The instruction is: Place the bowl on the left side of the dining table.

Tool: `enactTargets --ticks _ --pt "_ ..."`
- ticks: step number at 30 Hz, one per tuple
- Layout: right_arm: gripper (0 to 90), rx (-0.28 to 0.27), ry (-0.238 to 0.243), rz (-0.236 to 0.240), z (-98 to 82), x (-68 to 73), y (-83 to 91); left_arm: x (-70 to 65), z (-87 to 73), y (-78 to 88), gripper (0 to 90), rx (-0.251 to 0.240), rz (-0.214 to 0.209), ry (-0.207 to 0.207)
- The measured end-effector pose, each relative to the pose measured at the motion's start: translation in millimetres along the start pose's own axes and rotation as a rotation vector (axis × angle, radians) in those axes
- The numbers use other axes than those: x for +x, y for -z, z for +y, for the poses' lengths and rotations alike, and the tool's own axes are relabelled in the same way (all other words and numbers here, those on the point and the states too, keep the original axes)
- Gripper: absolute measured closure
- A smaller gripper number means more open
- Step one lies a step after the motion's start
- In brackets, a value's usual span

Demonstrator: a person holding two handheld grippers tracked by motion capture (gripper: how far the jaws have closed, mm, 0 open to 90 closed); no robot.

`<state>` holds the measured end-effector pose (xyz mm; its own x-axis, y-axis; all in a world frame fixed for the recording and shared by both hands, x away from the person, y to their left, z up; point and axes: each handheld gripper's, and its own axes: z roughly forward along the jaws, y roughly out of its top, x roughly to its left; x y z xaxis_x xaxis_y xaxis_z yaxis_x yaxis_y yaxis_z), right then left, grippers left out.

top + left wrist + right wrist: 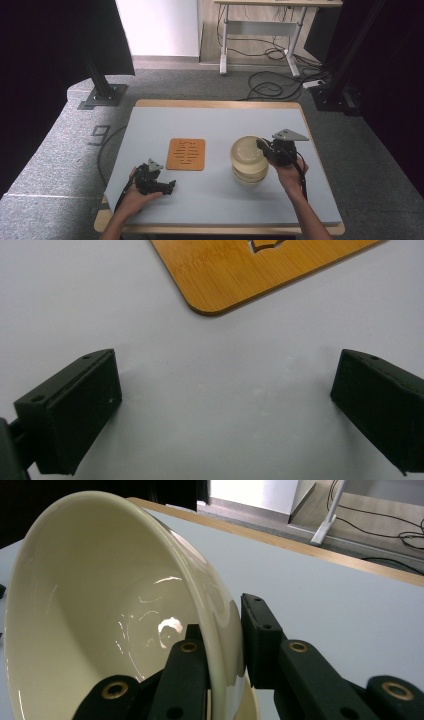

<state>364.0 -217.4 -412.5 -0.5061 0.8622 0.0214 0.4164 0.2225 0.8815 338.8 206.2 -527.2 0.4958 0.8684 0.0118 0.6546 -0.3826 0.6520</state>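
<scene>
High view: the right tongs (264,147), right of centre in the frame, are clamped on the rim of a cream bowl (245,150). That bowl sits tilted, its mouth turned toward the left of the frame, directly over a second bowl or stack (250,176) on the grey worktop (215,200). Whether the two touch I cannot tell. A bamboo mat (186,154) lies flat just left of centre, near the bowl and level with it in the frame. The left tongs (167,187) rest at lower left, below the mat and a little left of it, holding nothing.

Left gripper view: the left tongs stand wide open over bare worktop, nothing between the jaws. A rounded corner of the mat (215,285) shows at the top of the frame, ahead of the jaws.

Right gripper view: the bowl's (100,610) wall is pinched between the two jaws, one inside and one outside, at the bottom centre. The bowl leans, its opening facing the left of the frame.

The mat looks like the likely landing place. It lies to the bowl's left in the high view, on the side the mouth faces. The right hand already carries the bowl, while the left sits nearer the mat.
</scene>
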Motion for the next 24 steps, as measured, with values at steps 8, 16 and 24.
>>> enactTargets --ticks 8,16,24 --pt "79.9 -0.011 0.001 0.004 1.9 2.1 2.4 -0.1 0.0 0.0 0.0 0.0 -0.001 0.0" --pt "80.0 -0.027 0.008 0.018 5.5 6.6 5.6 0.0 0.0 0.2 0.1 0.002 0.0 -0.001" --pt "80.0 -0.036 -0.003 0.029 7.3 8.2 7.3 0.0 -0.1 0.2 0.1 0.0 0.001 -0.002"
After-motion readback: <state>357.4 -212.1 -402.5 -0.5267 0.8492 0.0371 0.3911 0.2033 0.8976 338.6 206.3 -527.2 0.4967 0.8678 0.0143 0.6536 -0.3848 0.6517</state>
